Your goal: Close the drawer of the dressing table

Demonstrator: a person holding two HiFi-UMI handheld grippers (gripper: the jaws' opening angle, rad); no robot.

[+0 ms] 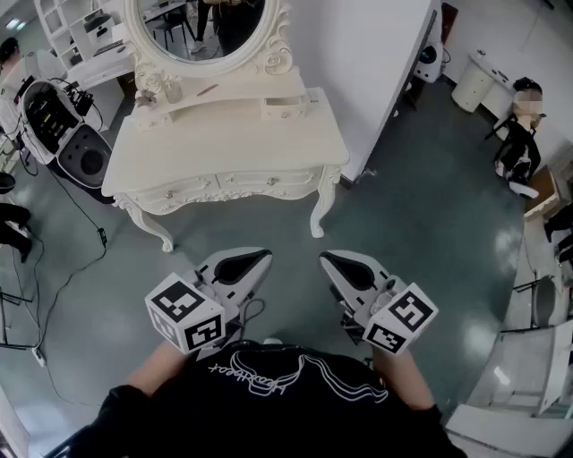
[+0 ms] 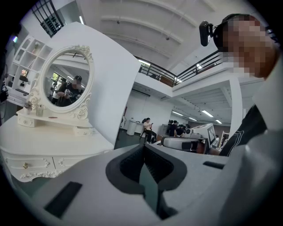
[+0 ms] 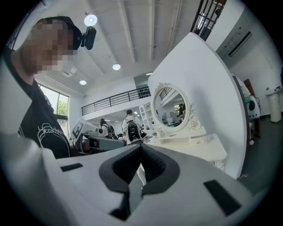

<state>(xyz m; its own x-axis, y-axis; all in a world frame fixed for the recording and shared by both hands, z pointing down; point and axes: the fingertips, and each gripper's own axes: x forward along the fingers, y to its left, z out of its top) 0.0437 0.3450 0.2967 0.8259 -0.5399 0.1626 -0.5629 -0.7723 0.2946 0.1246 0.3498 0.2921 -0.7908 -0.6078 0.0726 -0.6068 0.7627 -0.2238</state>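
The white dressing table (image 1: 224,143) with its oval mirror (image 1: 201,27) stands against a white wall panel, about a step ahead of me. A small drawer (image 1: 285,108) at the right end of the mirror shelf juts forward from the shelf. The wide front drawers (image 1: 228,185) under the top look flush. My left gripper (image 1: 262,257) and right gripper (image 1: 328,258) hang side by side close to my body, well short of the table, both shut with nothing between the jaws. The left gripper view shows the table (image 2: 53,145) at left; the right gripper view shows the table (image 3: 194,148) at right.
Black equipment (image 1: 54,116) stands left of the table, with cables (image 1: 72,268) trailing over the grey floor. A seated person (image 1: 524,134) and white furniture (image 1: 528,376) are at the far right. Bare floor lies between me and the table.
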